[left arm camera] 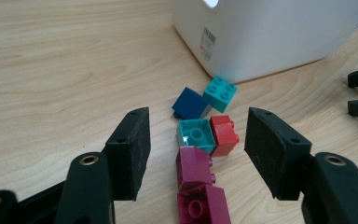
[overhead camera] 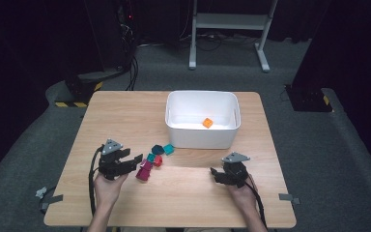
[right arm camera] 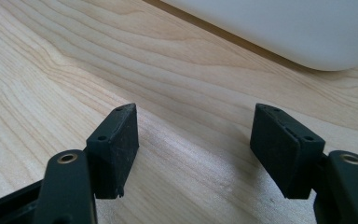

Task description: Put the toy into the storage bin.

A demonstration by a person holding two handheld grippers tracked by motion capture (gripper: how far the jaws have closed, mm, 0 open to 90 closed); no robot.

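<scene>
The left gripper (left arm camera: pixel 196 149) has its jaws spread on either side of the magenta bricks (left arm camera: pixel 198 186), pads clear of them, seemingly lined up so a squeeze would catch the nearer one. Just beyond lie a teal brick (left arm camera: pixel 196 134) touching a red brick (left arm camera: pixel 224 134), then a dark blue brick (left arm camera: pixel 189 103) and a second teal brick (left arm camera: pixel 220 92) near the white bin (overhead camera: pixel 202 137), which already holds an orange brick (overhead camera: pixel 207 123), so sorting into it looks like the aim. The right gripper (right arm camera: pixel 193 149) rests apart over bare table (right arm camera: pixel 51 70), jaws spread and holding nothing, probably waiting.
</scene>
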